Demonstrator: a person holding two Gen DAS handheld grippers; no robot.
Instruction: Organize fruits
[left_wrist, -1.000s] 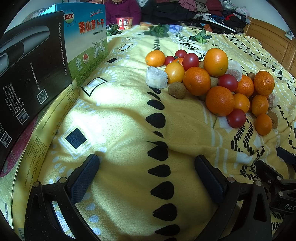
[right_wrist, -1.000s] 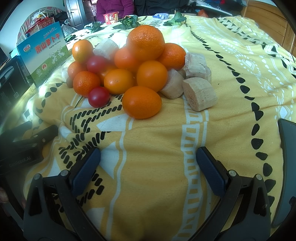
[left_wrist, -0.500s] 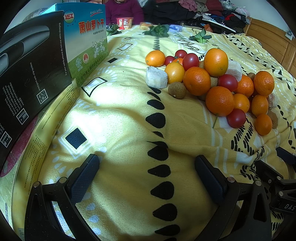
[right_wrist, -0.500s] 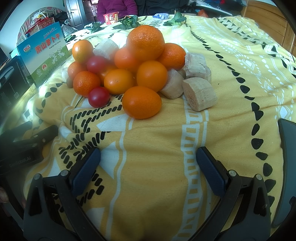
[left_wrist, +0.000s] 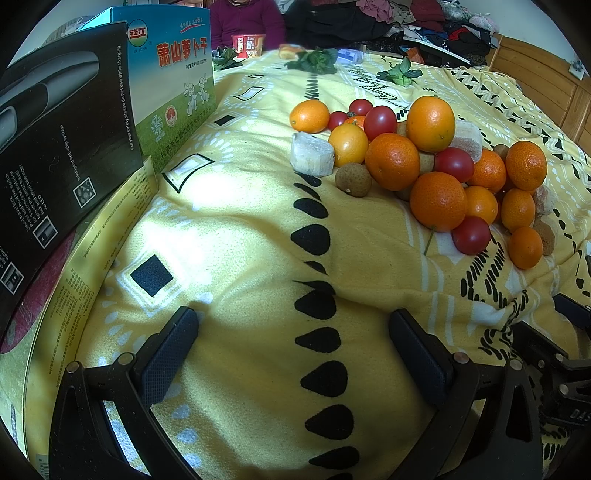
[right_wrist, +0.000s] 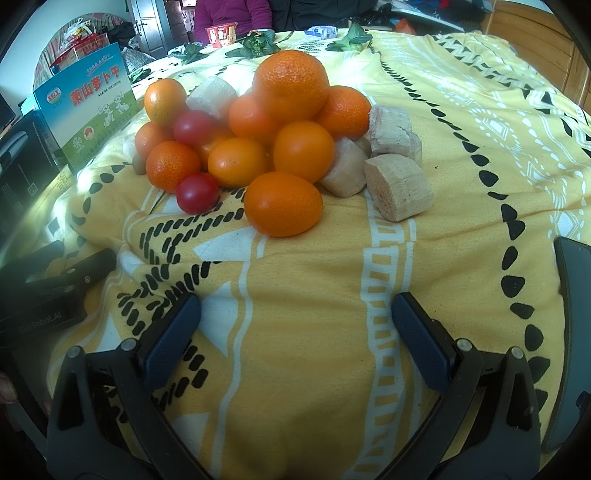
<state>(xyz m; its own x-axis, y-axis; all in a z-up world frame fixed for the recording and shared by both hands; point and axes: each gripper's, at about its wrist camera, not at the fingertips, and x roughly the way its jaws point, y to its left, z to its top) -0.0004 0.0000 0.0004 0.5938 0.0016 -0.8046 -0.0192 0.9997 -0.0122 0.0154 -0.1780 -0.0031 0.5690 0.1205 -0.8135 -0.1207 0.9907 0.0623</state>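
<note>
A heap of fruit lies on a yellow patterned blanket (left_wrist: 229, 236): oranges (left_wrist: 392, 161), red cherry tomatoes (left_wrist: 471, 235), a brown longan (left_wrist: 353, 180) and pale cut chunks (left_wrist: 312, 154). In the right wrist view the heap sits ahead, with an orange (right_wrist: 283, 204) nearest, a tomato (right_wrist: 197, 192) to its left and cut chunks (right_wrist: 398, 192) to its right. My left gripper (left_wrist: 293, 349) is open and empty, short and left of the heap. My right gripper (right_wrist: 295, 330) is open and empty, just short of the nearest orange.
A black box (left_wrist: 55, 140), a blue-green box (left_wrist: 173, 74) and a flat yellow box (left_wrist: 74, 280) stand at the left. Leafy greens (left_wrist: 314, 61) and a red cup (left_wrist: 248, 45) lie far back. A dark flat object (right_wrist: 570, 332) lies at the right. The left gripper's body (right_wrist: 48, 295) shows at left.
</note>
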